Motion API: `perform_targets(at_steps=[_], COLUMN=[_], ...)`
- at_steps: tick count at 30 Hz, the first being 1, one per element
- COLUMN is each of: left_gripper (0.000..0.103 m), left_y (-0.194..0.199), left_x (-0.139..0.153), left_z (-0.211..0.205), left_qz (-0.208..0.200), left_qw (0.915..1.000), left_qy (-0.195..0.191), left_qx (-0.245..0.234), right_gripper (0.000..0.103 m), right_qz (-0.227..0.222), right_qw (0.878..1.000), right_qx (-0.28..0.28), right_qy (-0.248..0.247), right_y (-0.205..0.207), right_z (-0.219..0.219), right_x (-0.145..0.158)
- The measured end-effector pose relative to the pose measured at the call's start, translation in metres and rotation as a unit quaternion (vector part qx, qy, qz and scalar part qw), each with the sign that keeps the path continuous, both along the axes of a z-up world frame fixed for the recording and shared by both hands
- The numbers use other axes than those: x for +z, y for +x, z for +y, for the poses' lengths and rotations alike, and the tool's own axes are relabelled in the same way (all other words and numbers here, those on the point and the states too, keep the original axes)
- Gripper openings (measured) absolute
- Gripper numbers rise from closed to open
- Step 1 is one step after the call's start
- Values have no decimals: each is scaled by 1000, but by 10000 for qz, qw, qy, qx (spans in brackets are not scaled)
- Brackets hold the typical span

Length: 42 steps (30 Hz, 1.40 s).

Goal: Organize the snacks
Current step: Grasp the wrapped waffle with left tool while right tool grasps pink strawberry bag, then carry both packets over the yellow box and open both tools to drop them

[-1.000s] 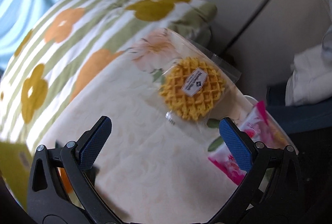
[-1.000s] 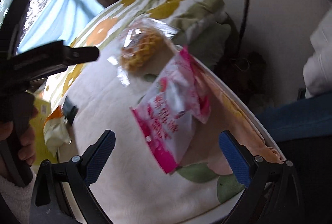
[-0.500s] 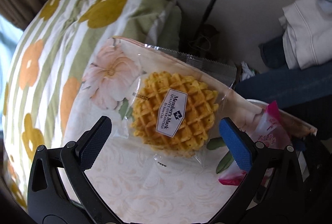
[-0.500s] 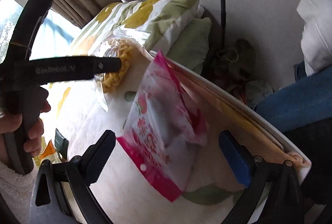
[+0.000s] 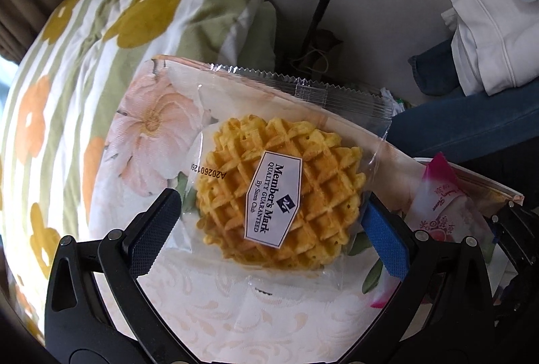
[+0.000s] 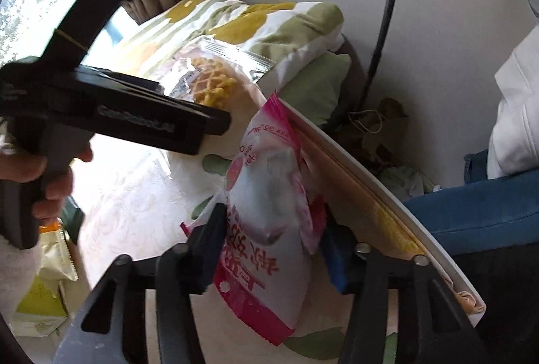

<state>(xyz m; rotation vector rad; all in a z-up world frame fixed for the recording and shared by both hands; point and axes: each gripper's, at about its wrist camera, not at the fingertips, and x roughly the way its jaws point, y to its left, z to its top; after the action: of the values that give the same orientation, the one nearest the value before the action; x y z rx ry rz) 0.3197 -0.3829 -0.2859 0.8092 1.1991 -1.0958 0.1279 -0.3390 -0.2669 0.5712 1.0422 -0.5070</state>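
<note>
A round yellow waffle in a clear wrapper [image 5: 283, 195] lies on the floral tablecloth [image 5: 235, 313]. My left gripper [image 5: 269, 229] is open, with its blue pads on either side of the waffle's near half. The waffle also shows in the right wrist view [image 6: 212, 84], behind the left gripper's body. A pink and white snack bag [image 6: 269, 209] stands at the table's right edge. My right gripper [image 6: 273, 249] is shut on it, pads pressing both sides of the bag. The bag also shows at the right of the left wrist view [image 5: 444, 205].
A flowered pillow [image 5: 101, 43] lies behind the table. The table's white rim [image 6: 387, 182] runs along the right. A yellow-green box and a pale snack packet [image 6: 54, 266] sit low on the left. White cloth and blue denim [image 5: 488, 114] are at the right.
My left gripper moved forward until its pads flank the waffle. My right gripper moved onto the pink bag and closed on it.
</note>
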Motion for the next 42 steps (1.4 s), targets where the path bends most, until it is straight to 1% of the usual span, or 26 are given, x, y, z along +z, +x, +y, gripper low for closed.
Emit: perform_targets(at_steps=[3,8,9,13,16,21,26,30,34,36,37,39,41,42], left_gripper=[101,86,81,75,75,75,75,75,75,75,75,75,75,75], left_y=[0,0,-1,-5,-4,-10,-8,-7,-5,-4,-4,-5,-4,-4], left_x=[-1,4,5,9,13,32,62,90,120,135,141,158,174,182], left_z=[1,4,4,5,8,18,33,52,79,97,106,130,158,171], left_qz=[1,-67,-80,-164,-105,-347,-512,-667,-863,-953,-999,-1142,-1241,-1292], left_qw=[10000,9998,9998,9997,9996,9988,9965,9932,9871,9828,9806,9731,9637,9585], left_qy=[-29,-176,-192,-203,-235,-296,-429,-551,-647,-683,-686,-747,-793,-815], left_qx=[11,-19,-37,-27,119,184,507,783,1179,1424,1540,1858,2225,2406], right_gripper=[43,42,42,42,42,42,42,42,42,42,42,42,42,42], right_qz=[-101,-230,-247,-287,-312,-459,-615,-777,-972,-1069,-1119,-1223,-1273,-1326], right_qw=[9999,9997,9996,9994,9993,9986,9975,9954,9911,9878,9847,9789,9725,9674], right_qx=[4,28,37,115,143,187,322,552,906,1127,1332,1635,1949,2160], right_qy=[88,114,127,157,177,205,152,39,-72,-100,-99,-69,-24,-11], right_y=[0,-1,-1,-1,-1,-4,-5,-3,2,7,12,20,28,35], right_z=[-1,0,1,1,1,0,1,6,13,17,21,27,36,44], right_x=[2,8,9,8,8,14,30,51,76,88,96,108,117,124])
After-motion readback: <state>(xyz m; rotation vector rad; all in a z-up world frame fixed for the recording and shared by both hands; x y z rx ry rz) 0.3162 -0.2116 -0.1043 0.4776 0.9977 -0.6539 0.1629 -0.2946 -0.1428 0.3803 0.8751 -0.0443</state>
